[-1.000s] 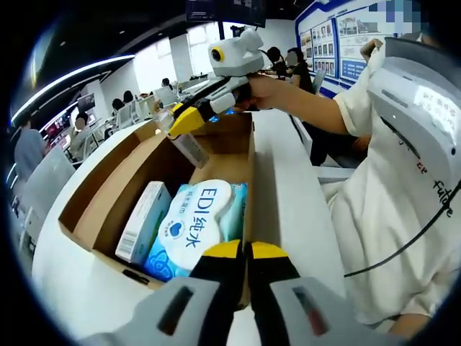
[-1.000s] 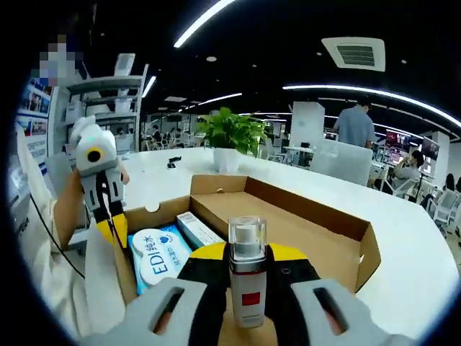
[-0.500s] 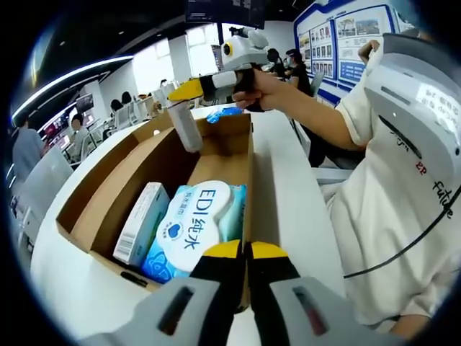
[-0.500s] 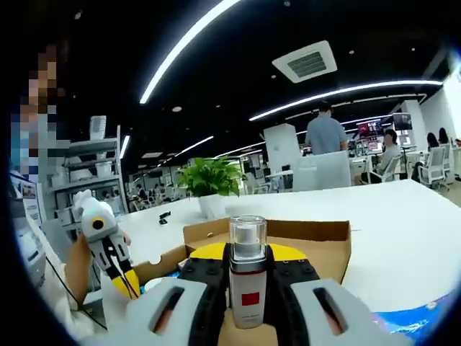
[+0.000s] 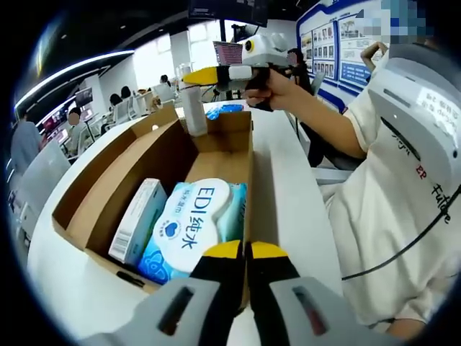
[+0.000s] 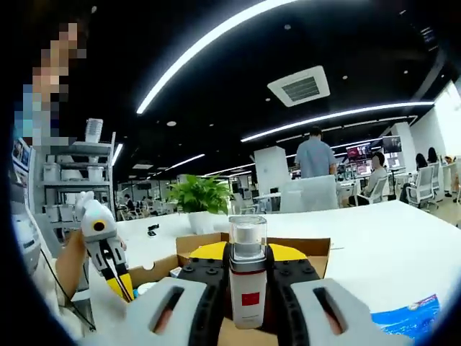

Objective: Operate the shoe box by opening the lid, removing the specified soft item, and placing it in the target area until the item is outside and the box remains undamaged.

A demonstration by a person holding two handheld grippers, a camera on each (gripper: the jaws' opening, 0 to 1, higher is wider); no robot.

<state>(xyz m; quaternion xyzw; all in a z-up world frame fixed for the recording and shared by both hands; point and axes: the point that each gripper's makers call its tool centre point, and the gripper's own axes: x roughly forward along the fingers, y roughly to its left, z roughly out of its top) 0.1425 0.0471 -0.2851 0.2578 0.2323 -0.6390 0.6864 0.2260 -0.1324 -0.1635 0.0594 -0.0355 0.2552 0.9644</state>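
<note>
Left gripper view — wipes pack (image 5: 189, 229) "EDI 纯水"

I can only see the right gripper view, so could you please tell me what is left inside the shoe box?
Observer: A blue-and-white wet wipes pack lies flat in the shoe box, near the left gripper.
Operator: Thank you. Is anything beside it?
Observer: Yes, a small white carton rests between the pack and the box's long side wall.
Operator: And where is my spray bottle relative to the box?
Observer: The right gripper holds the spray bottle above the box's far end wall.
</note>
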